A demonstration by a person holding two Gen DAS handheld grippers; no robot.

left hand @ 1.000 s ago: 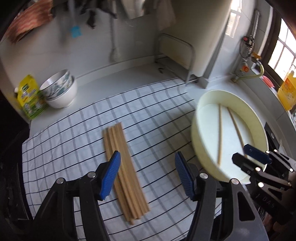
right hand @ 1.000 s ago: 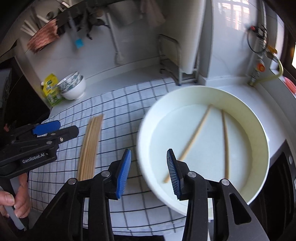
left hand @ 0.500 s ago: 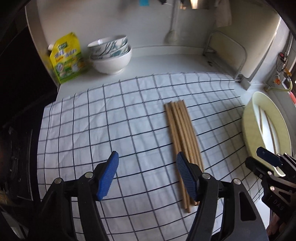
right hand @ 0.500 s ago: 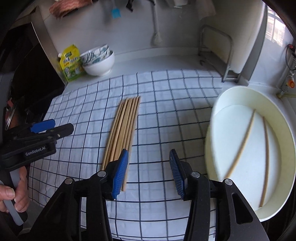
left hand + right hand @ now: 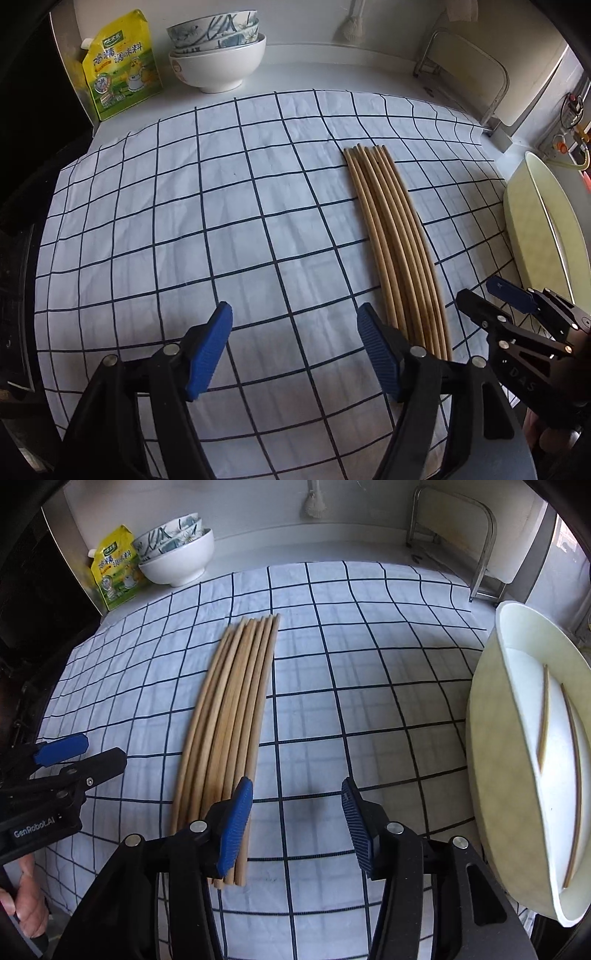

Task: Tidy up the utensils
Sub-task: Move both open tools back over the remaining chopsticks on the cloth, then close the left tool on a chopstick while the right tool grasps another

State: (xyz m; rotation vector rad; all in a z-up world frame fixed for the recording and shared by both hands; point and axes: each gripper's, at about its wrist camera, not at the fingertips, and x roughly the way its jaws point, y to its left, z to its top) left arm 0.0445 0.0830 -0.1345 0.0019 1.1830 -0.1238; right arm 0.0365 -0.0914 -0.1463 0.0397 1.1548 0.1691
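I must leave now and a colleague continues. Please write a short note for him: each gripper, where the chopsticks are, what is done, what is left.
Left gripper: open, holds nothing, above the cloth.
Right gripper: open, holds nothing, just right of the bundle's near end.
Chopsticks: bundle lies side by side on the cloth; two chopsticks lie in the basin at the right.
Done: apparently two in the basin.
Left: probably moving the bundle there.

White counter (image 5: 317,75) under a white cloth with dark grid lines (image 5: 207,221), pale wall (image 5: 258,502) running along the far edge, well beyond the jaws. Far left of the jaws: yellow seasoning pouch (image 5: 120,64) beside stacked bowls (image 5: 218,51); far right: metal rack (image 5: 452,535). Daylight enters from the right, leaving the left side dark.
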